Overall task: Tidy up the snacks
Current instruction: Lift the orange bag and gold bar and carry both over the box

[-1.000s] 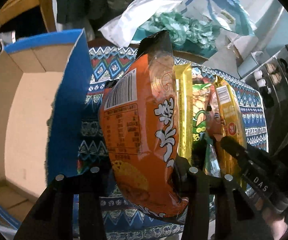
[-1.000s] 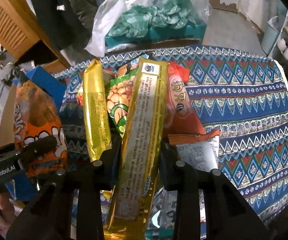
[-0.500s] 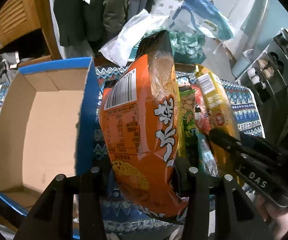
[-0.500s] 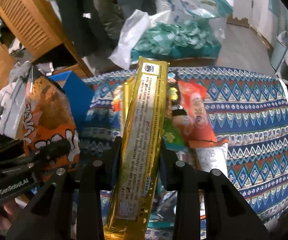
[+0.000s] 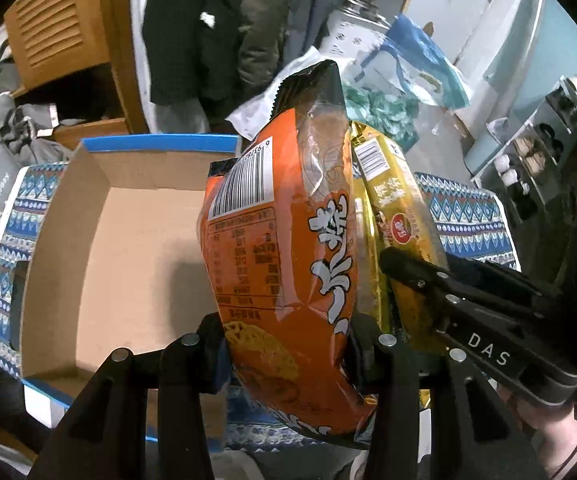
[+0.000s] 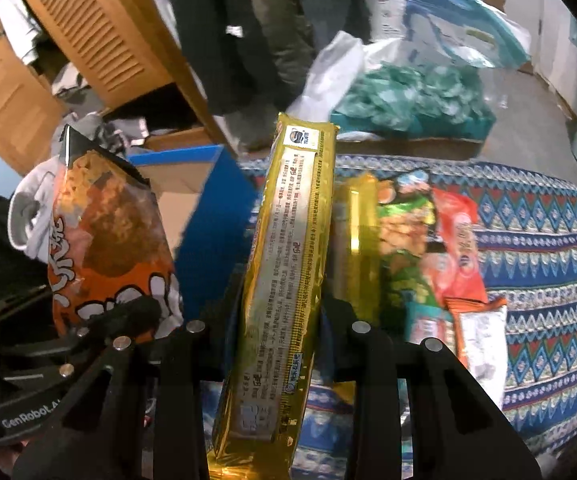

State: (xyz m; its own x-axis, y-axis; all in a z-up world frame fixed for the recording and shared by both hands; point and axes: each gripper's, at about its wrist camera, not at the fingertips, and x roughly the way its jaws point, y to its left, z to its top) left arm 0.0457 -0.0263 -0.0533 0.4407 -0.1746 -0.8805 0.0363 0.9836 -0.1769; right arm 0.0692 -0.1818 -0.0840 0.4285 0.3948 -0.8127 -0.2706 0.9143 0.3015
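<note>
My left claw point(image 5: 288, 344) grips the orange bag point(image 5: 284, 248) by its lower end, upright beside the open box point(image 5: 100, 248) at the table's left edge. My right claw point(image 6: 276, 328) pinches the gold pack point(image 6: 288, 264); more snacks point(image 6: 428, 248) lie mid-table. The bags nearly touch, so releasing one could snag the other outside the box.

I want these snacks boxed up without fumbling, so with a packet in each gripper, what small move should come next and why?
Probably carry the left gripper a little further left and lower the orange packet into the open cardboard box. The packet hangs just beside the box's bare floor, while the right gripper holds the gold packet close alongside, so going one at a time seems safer.
</note>
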